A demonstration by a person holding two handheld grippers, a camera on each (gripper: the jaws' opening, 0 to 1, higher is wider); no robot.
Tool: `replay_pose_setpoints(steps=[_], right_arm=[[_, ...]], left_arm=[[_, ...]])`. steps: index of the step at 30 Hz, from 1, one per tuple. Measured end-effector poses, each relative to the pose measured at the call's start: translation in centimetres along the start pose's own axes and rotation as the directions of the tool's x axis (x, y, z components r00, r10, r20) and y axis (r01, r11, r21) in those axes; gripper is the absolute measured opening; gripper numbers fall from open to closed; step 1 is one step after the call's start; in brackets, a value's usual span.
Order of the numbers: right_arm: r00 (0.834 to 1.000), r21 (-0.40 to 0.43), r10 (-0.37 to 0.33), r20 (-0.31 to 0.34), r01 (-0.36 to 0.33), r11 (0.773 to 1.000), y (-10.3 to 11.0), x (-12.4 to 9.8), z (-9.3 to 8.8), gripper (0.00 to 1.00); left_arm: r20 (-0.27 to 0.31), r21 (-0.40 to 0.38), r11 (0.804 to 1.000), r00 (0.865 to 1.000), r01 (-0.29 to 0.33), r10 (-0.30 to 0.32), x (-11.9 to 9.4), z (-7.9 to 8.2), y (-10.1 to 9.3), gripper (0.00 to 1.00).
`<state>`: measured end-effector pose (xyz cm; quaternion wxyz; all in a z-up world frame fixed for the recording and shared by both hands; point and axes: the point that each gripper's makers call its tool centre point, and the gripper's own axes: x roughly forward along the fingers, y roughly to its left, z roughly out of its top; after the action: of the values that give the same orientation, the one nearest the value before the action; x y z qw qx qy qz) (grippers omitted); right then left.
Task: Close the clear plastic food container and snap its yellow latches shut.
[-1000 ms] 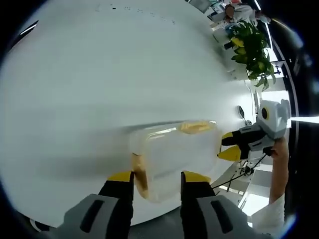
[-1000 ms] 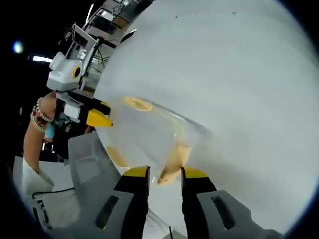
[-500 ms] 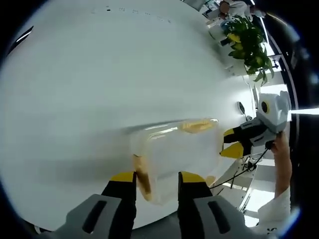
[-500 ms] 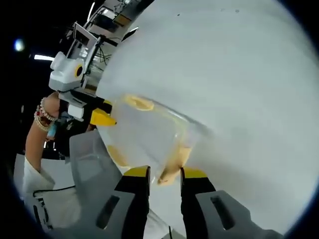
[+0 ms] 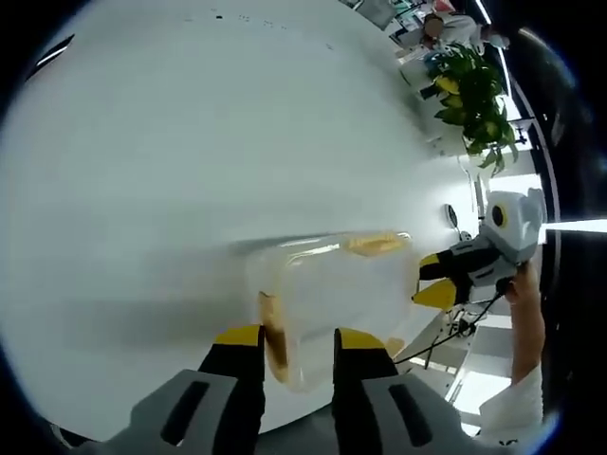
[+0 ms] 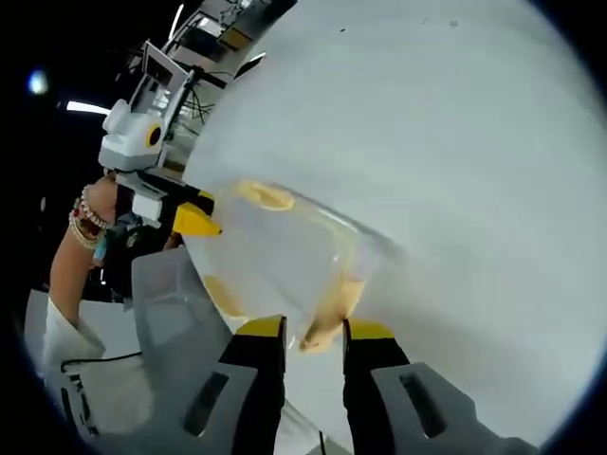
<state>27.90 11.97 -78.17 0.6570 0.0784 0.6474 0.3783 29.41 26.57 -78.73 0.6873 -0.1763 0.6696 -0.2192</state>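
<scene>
The clear plastic food container [image 5: 337, 284] lies on the white table [image 5: 190, 142] with its lid on. A yellow latch [image 5: 273, 334] on its near end sits between the jaws of my left gripper [image 5: 298, 339], which are pinched in on that end. Another yellow latch [image 5: 376, 245] shows on the far long side. My right gripper [image 5: 438, 280] meets the container's right end. In the right gripper view the container [image 6: 275, 256] reaches down to my right gripper [image 6: 314, 330], shut on the yellow latch [image 6: 330, 313]. My left gripper [image 6: 194, 220] touches the far end.
The container lies close to the table's near edge [image 5: 142, 417]. A leafy green plant [image 5: 474, 90] stands beyond the table. A person's arm with bracelets [image 6: 81, 223] holds the left gripper, and a grey chair back [image 6: 166, 303] stands below the table edge.
My left gripper's jaws have drawn closer together on the container's near end. The right gripper and the container have stayed put.
</scene>
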Motion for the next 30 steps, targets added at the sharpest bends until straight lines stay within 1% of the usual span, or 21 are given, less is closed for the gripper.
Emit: replay_pose_setpoints(steps=[3,7,9,11,18,19,20,23,27,29,30], right_arm=[[1.0,0.004,0.002,0.008,-0.002,1.0,0.0,-0.1,-0.1,0.18],[1.0,-0.013,-0.001,0.012,0.001,1.0,0.1,-0.2,-0.1,0.17],[1.0,-0.014,0.003,0.025,-0.002,1.0,0.0,-0.3,-0.2,0.17],[0.999,-0.005,0.024,0.046,-0.024,1.0,0.0,-0.3,-0.2,0.16],[0.997,0.017,0.051,0.065,-0.052,0.998,0.0,-0.2,-0.2,0.13],[0.992,0.034,0.079,0.099,-0.083,0.996,0.0,0.0,0.3,0.11],[0.993,0.023,0.082,0.081,-0.084,0.996,-0.3,-0.2,-0.2,0.11],[0.992,0.037,0.089,0.085,-0.092,0.995,-0.5,-0.3,-0.5,0.11],[0.993,0.009,0.08,0.087,-0.081,0.997,-0.4,-0.3,-0.8,0.13],[0.994,-0.005,0.072,0.086,-0.072,0.997,-0.3,-0.3,-0.9,0.15],[0.993,-0.029,0.072,0.097,-0.07,0.997,-0.4,-0.4,-1.0,0.16]], left_arm=[[0.012,0.001,1.0,1.0,0.006,-0.006,-0.2,0.1,-0.1,0.19],[0.009,-0.001,1.0,1.0,-0.003,0.003,-0.3,0.2,-0.2,0.2],[0.012,-0.002,1.0,1.0,0.0,0.0,-0.3,0.1,-0.1,0.2],[0.019,0.0,1.0,1.0,0.004,-0.004,-0.3,0.1,-0.1,0.2],[0.023,-0.003,1.0,1.0,0.007,-0.007,-0.2,0.0,0.1,0.2],[0.022,-0.006,1.0,1.0,0.005,-0.005,-0.2,-0.1,0.2,0.2],[0.025,-0.003,1.0,1.0,0.007,-0.007,-0.2,0.0,0.1,0.2],[0.027,0.005,1.0,1.0,0.005,-0.005,-0.1,0.0,0.1,0.2],[0.031,0.046,0.999,1.0,0.001,-0.003,-0.1,-0.2,0.1,0.21],[0.044,0.055,0.998,0.999,0.005,-0.007,-0.2,-0.3,0.1,0.22],[0.062,0.065,0.998,0.998,0.01,-0.014,-0.2,-0.3,0.2,0.22]])
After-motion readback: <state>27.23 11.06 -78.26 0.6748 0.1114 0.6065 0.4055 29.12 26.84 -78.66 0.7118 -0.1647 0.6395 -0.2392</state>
